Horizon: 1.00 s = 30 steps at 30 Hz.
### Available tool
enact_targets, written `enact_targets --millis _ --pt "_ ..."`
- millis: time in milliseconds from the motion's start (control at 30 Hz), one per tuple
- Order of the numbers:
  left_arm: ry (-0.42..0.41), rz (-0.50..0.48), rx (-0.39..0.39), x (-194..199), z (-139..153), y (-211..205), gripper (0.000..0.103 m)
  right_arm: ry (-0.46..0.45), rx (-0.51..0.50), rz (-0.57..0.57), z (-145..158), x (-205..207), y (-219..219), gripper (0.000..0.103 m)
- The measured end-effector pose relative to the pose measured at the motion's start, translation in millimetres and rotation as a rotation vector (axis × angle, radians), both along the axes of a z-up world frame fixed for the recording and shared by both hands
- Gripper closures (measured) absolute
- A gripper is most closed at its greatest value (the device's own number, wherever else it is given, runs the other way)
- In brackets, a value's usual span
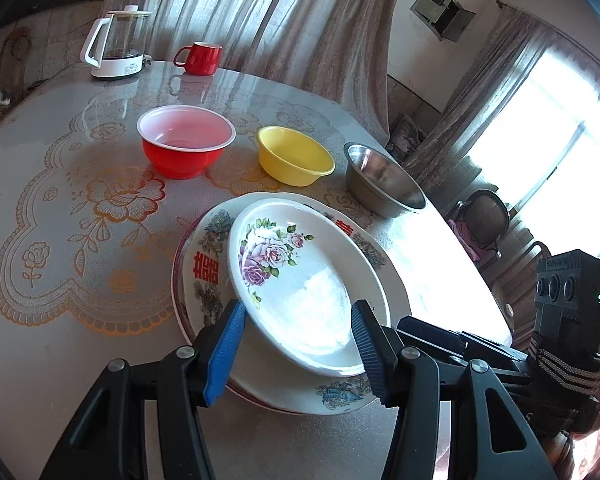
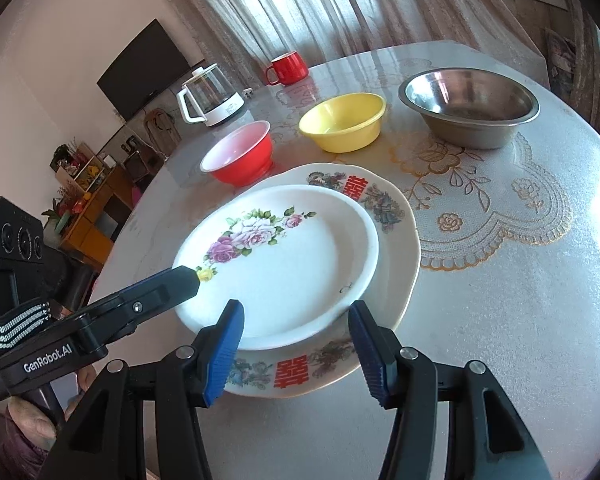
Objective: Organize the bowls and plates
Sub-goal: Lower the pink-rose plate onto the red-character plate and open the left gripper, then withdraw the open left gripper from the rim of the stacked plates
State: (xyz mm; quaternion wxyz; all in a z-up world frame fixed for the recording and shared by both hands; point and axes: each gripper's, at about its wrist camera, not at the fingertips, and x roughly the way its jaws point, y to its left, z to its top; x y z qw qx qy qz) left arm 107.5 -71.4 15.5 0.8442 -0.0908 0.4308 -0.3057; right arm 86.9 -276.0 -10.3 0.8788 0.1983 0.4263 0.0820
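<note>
A white rose-patterned plate (image 1: 296, 276) (image 2: 284, 264) lies on a larger plate with red characters (image 1: 204, 268) (image 2: 396, 240), near the table's front edge. Behind them stand a red bowl (image 1: 184, 144) (image 2: 242, 156), a yellow bowl (image 1: 294, 156) (image 2: 346, 124) and a steel bowl (image 1: 382, 180) (image 2: 470, 108). My left gripper (image 1: 298, 336) is open, its fingers on either side of the rose plate's near rim; one finger (image 2: 180, 280) touches that rim in the right wrist view. My right gripper (image 2: 296, 344) is open and empty, just above the plates' near edge.
A glass kettle (image 1: 118, 44) (image 2: 212, 96) and a red mug (image 1: 200, 58) (image 2: 288, 68) stand at the table's far side. A lace-patterned mat (image 1: 80, 220) (image 2: 480, 208) covers the round table. Chairs (image 1: 484, 220) stand beyond the table's edge.
</note>
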Motion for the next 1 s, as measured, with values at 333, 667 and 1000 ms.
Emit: enact_targets --millis 333,667,1000 --pt "-0.015 0.054 -0.013 -3.6 3.9 16.7 0.045 -0.033 -0.011 -0.139 8.2 1.3 -25.2 0.047" --pt "0.002 0.181 0.045 6.6 -10.5 49.2 0.038 0.025 -0.097 -0.181 -11.2 33.3 -26.9 0.046" --pt "-0.012 0.143 0.102 3.1 -18.1 33.8 0.038 0.032 -0.139 -0.172 -11.4 30.7 -18.3 0.042"
